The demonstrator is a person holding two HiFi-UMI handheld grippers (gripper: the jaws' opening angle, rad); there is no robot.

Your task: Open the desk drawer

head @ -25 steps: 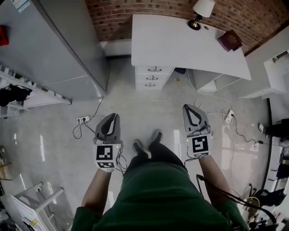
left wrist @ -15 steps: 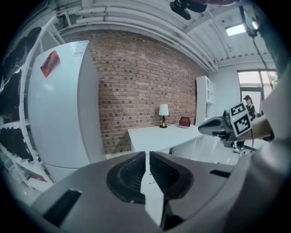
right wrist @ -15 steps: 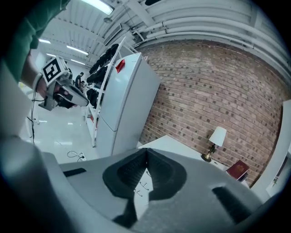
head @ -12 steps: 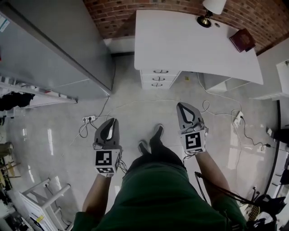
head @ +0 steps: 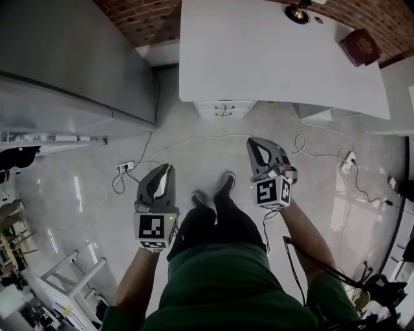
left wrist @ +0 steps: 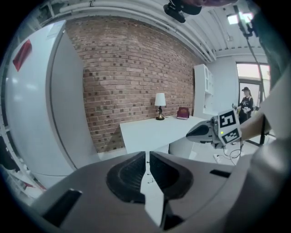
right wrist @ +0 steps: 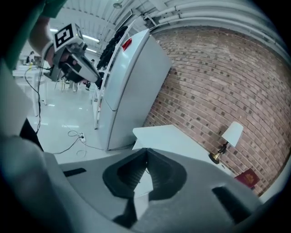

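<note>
While the left hand-held gripper [head: 165, 169] and right hand-held gripper [head: 256, 145] are pressed together, empty, the drawers [head: 223, 108] lie ahead under the near-left corner of the counter [head: 278, 58], nearer the right one.

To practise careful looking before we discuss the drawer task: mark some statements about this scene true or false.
1. All the drawers under the white desk are closed. True.
2. The right gripper is clamped on a drawer handle. False: it is held over the floor, short of the desk, with nothing between its jaws.
3. A table lamp stands on the desk. True.
4. The dark red book lies on the floor. False: it lies on the desk, near the lamp.
5. A power strip lies on the floor to the left of the left gripper. True.
</note>
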